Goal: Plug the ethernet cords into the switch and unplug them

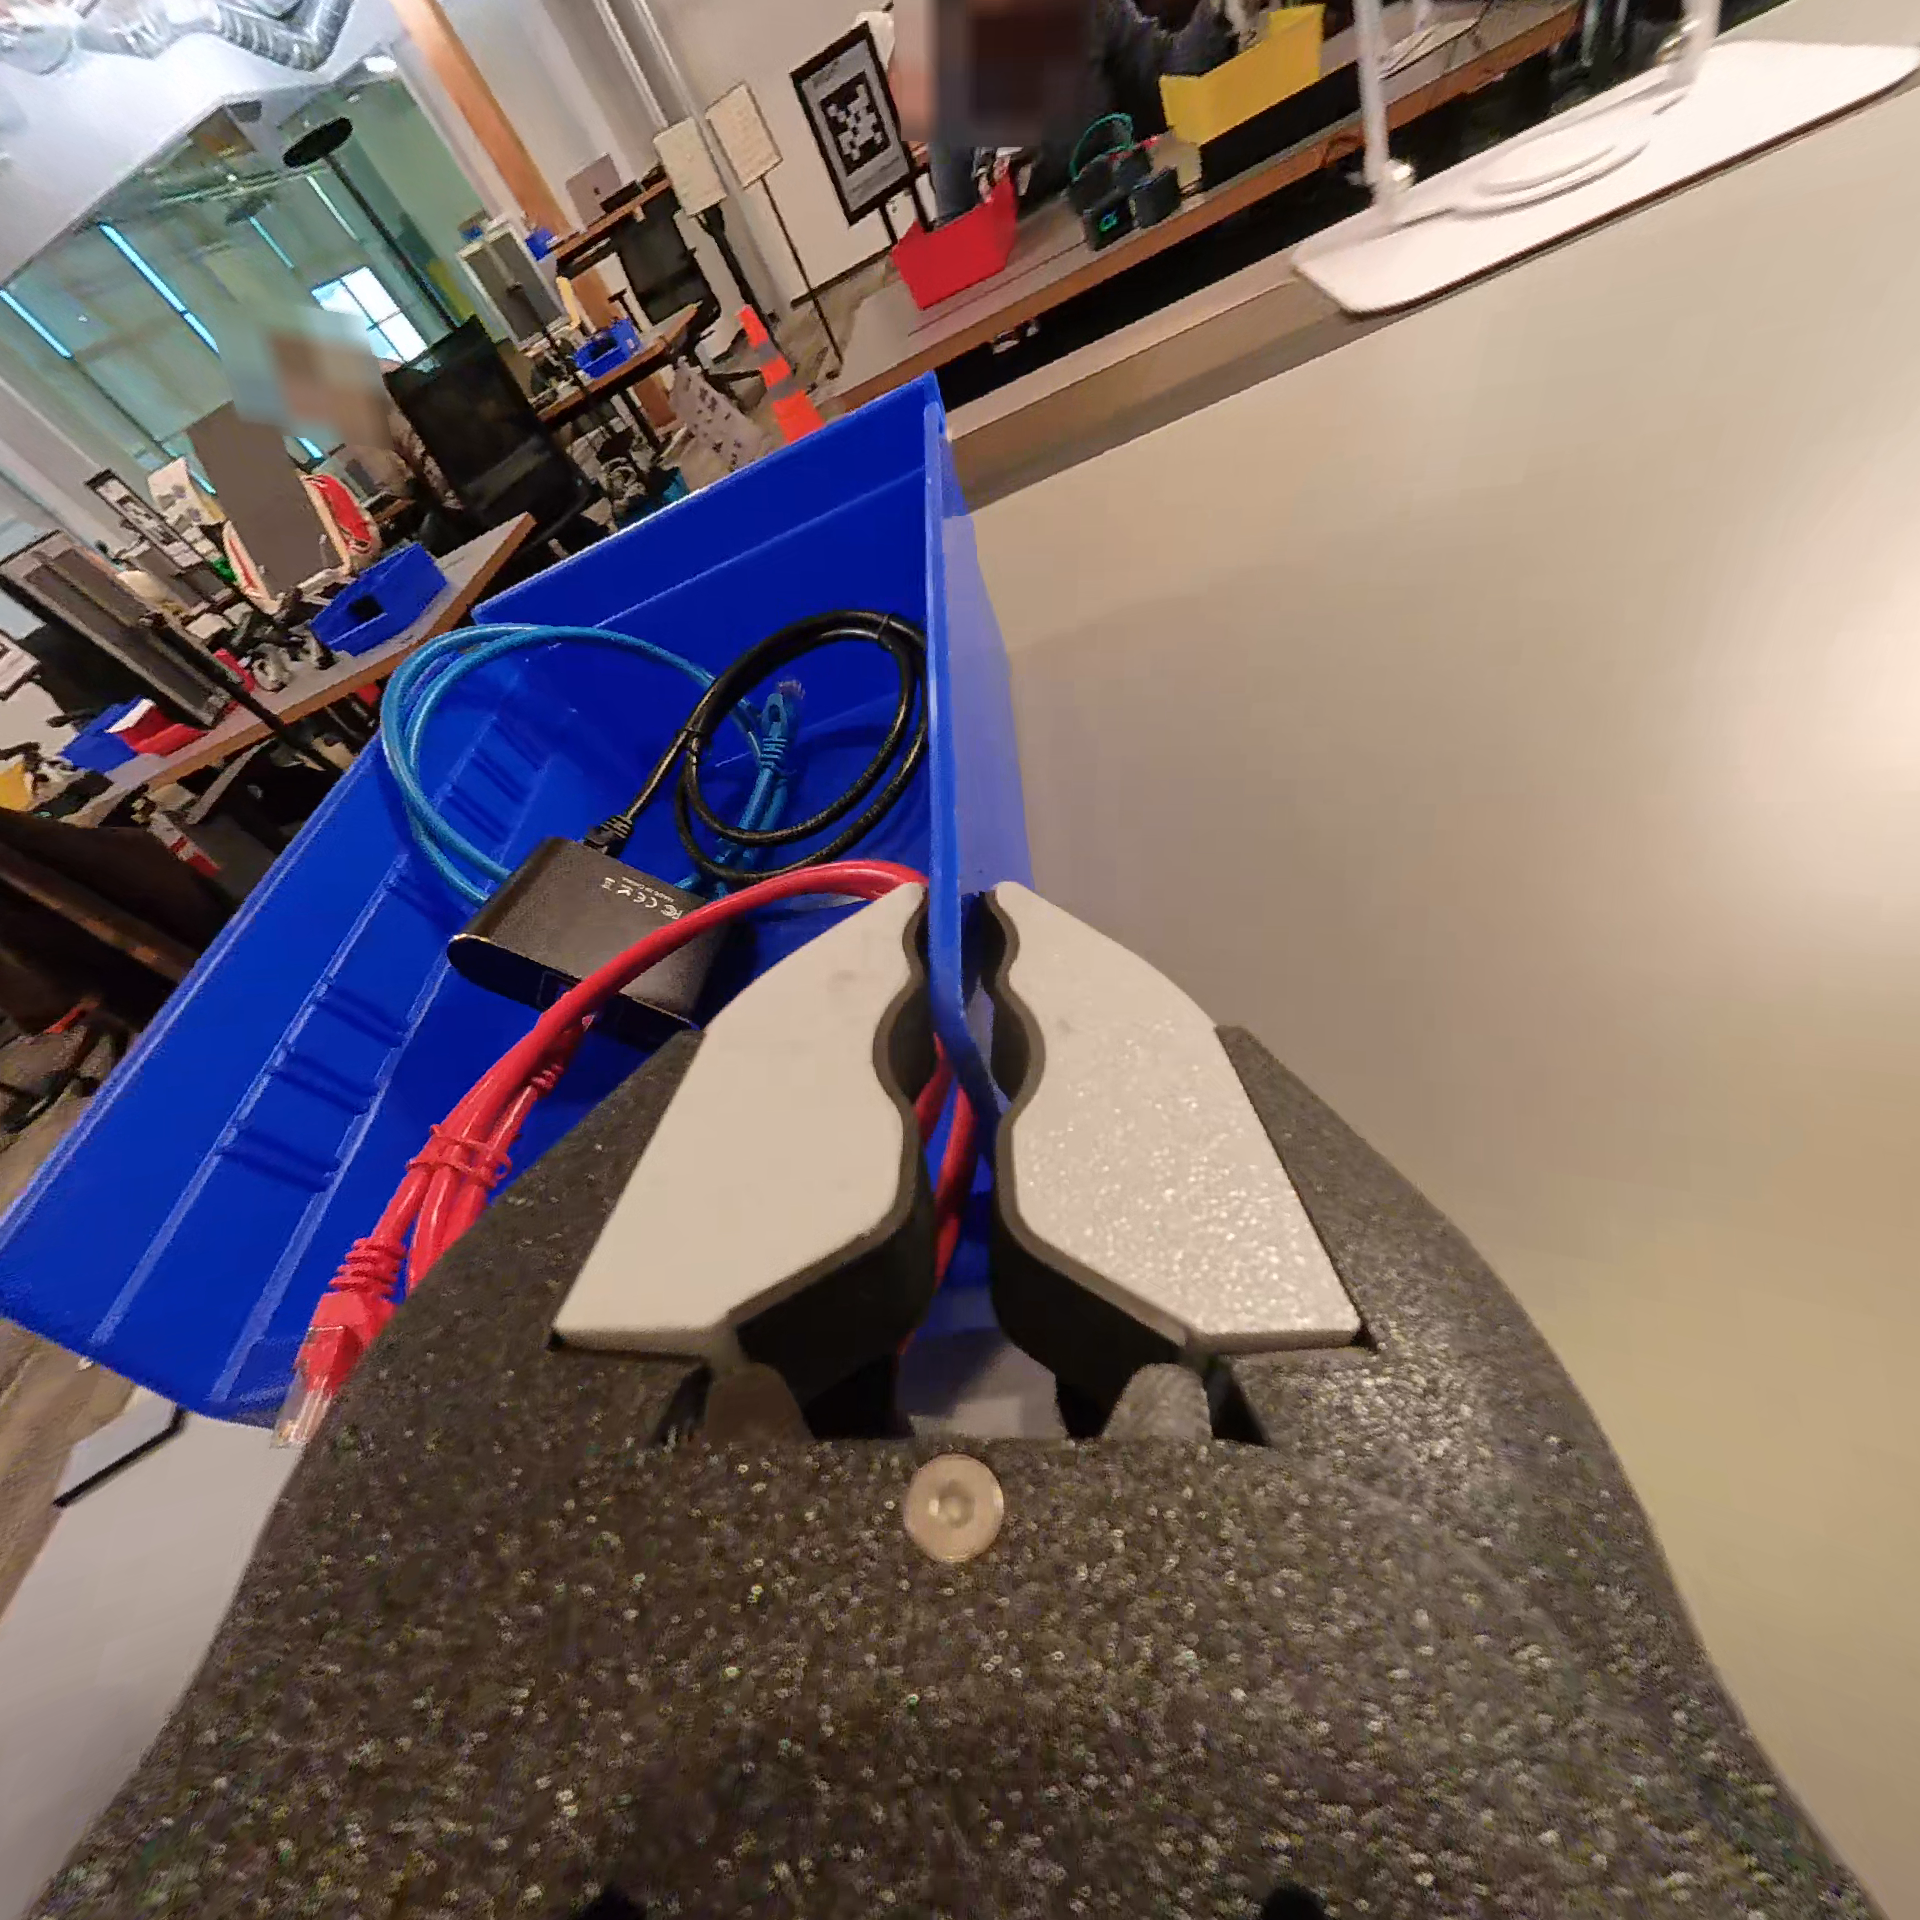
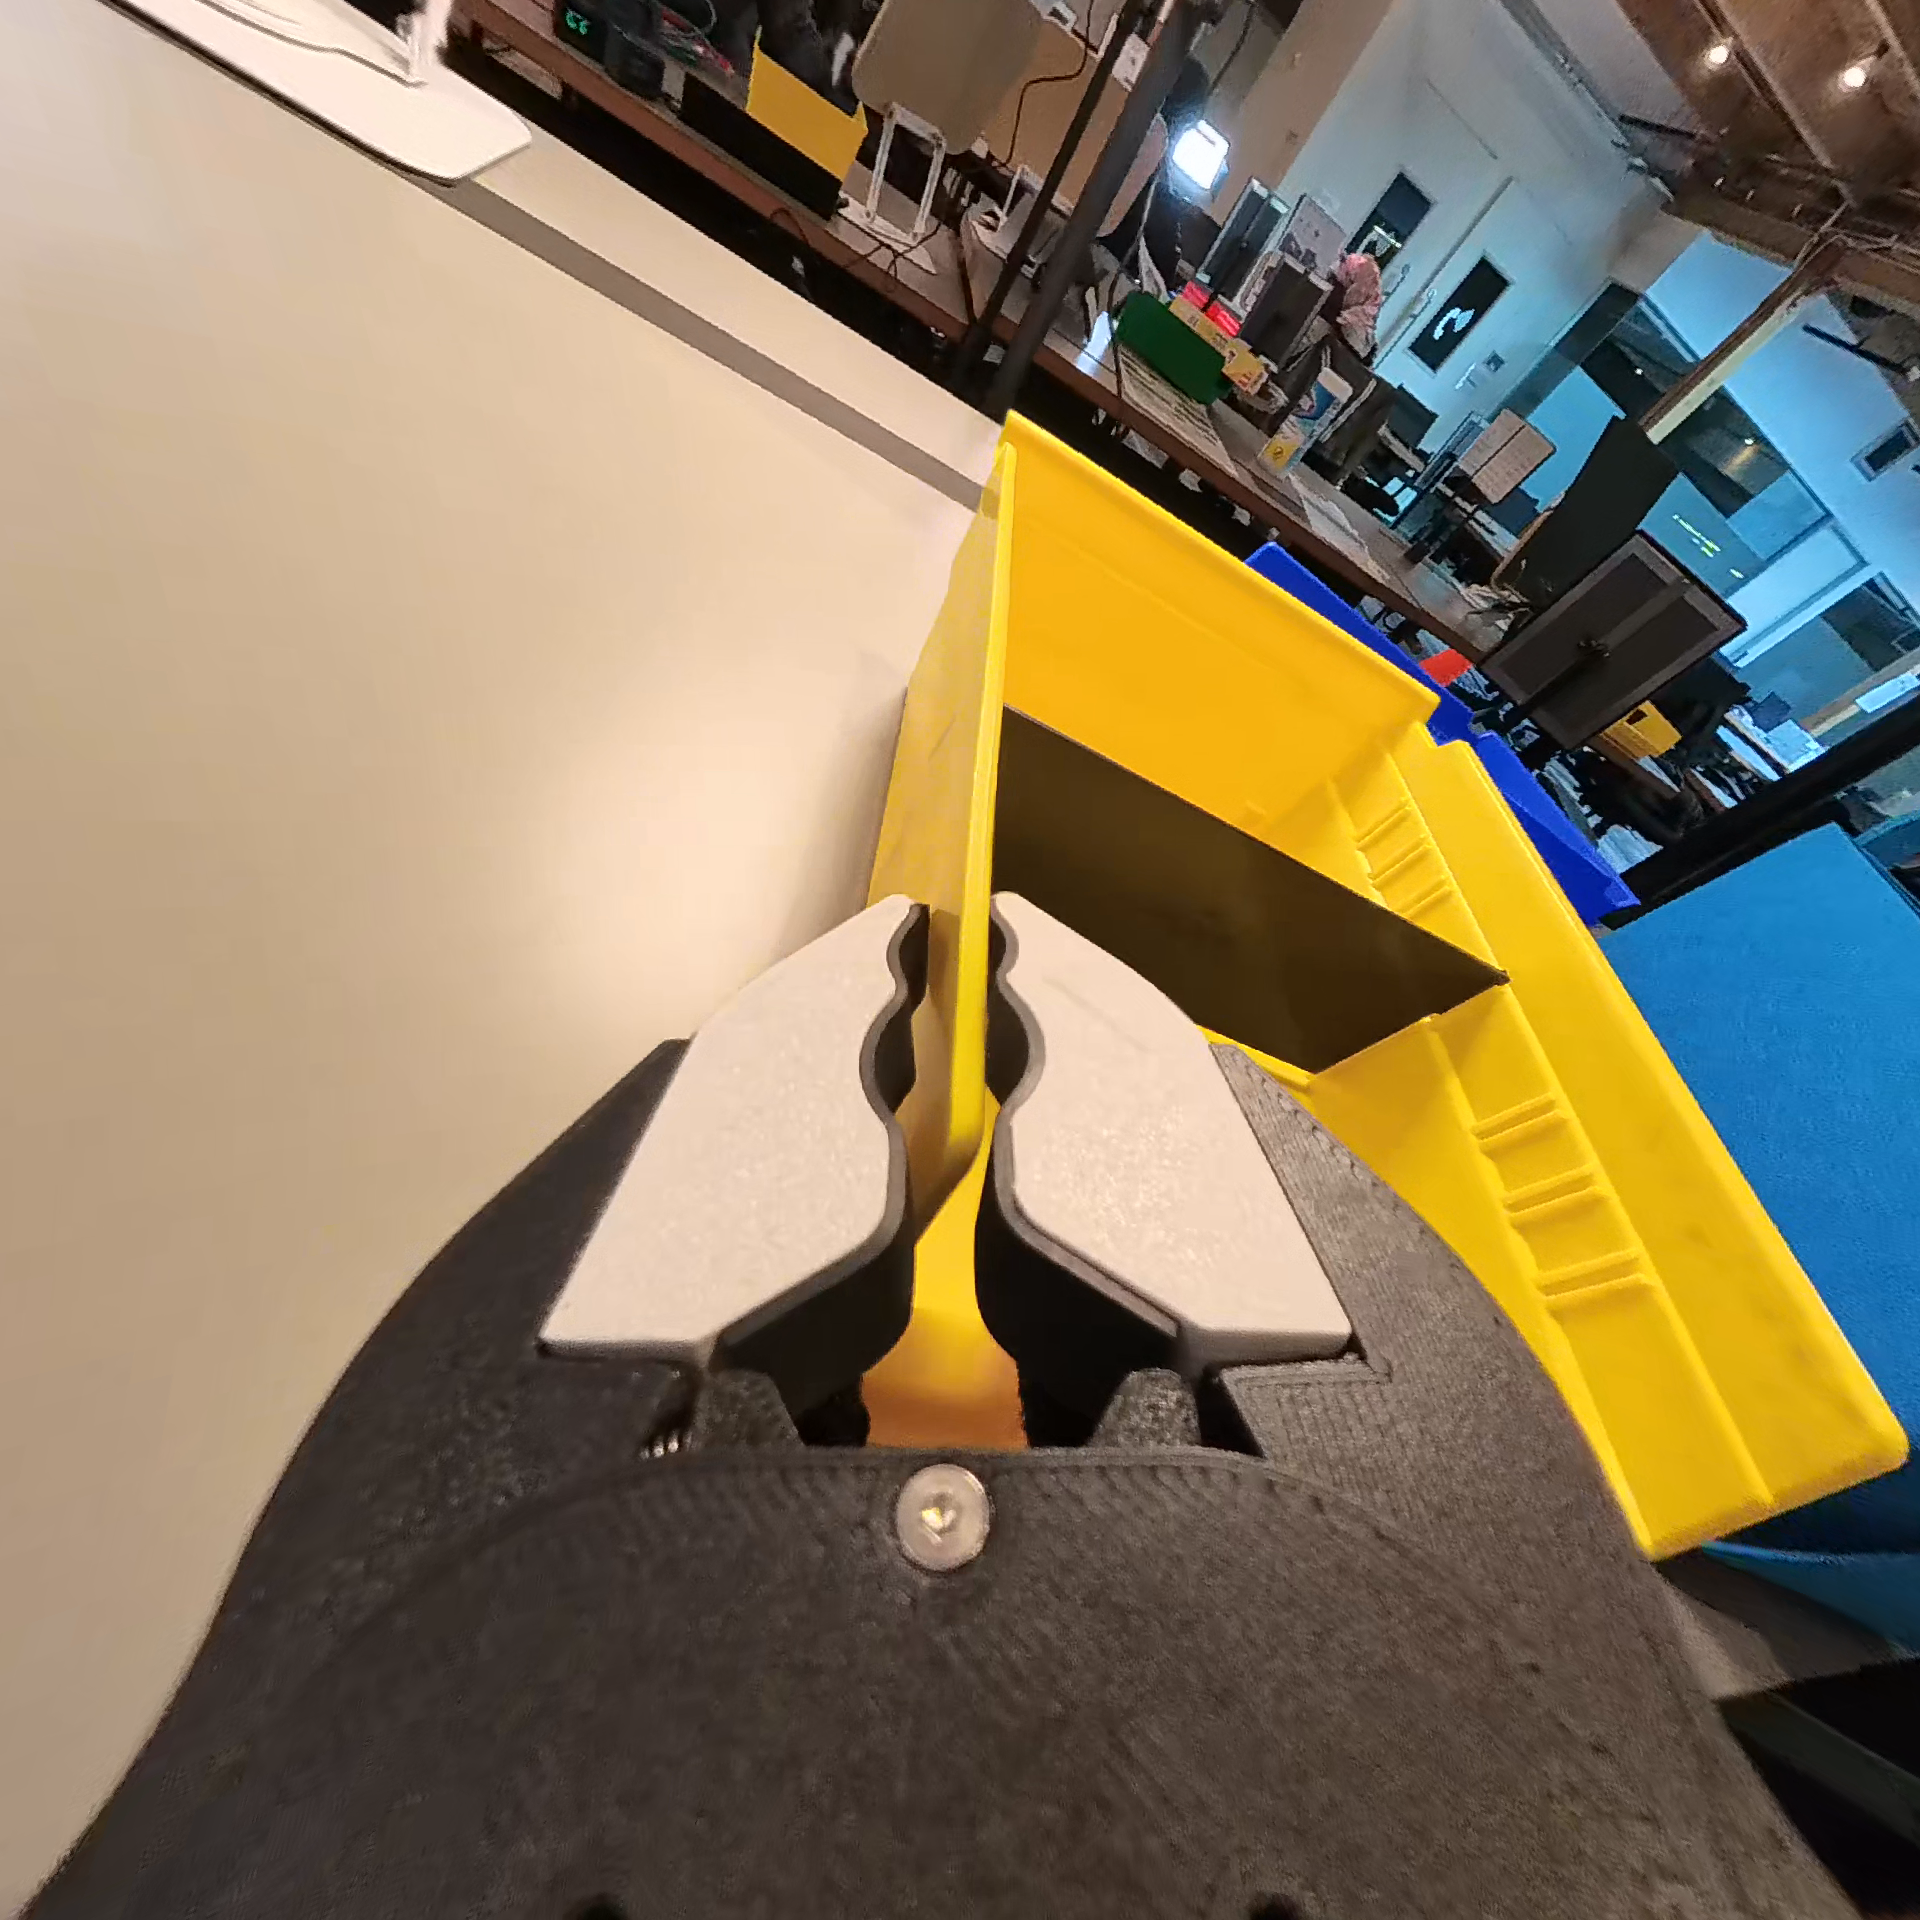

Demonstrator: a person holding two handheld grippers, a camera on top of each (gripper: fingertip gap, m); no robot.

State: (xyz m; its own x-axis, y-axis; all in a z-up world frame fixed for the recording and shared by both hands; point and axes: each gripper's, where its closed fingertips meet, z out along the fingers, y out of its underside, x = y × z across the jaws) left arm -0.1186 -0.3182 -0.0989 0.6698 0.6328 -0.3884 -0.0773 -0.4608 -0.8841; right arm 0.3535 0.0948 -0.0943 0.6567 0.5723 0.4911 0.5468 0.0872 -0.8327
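A: What am I holding?
B: My left gripper pinches the blue bin wall; my right gripper pinches the yellow bin wall.
A: The switch?
B: Inside the blue bin, at ten o'clock from my left gripper, red cord over it.

The left claw hides part of the red cord.

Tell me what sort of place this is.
Probably a shared lab or workshop: long benches with coloured parts bins, monitors on stands, and a printed marker board in the background.
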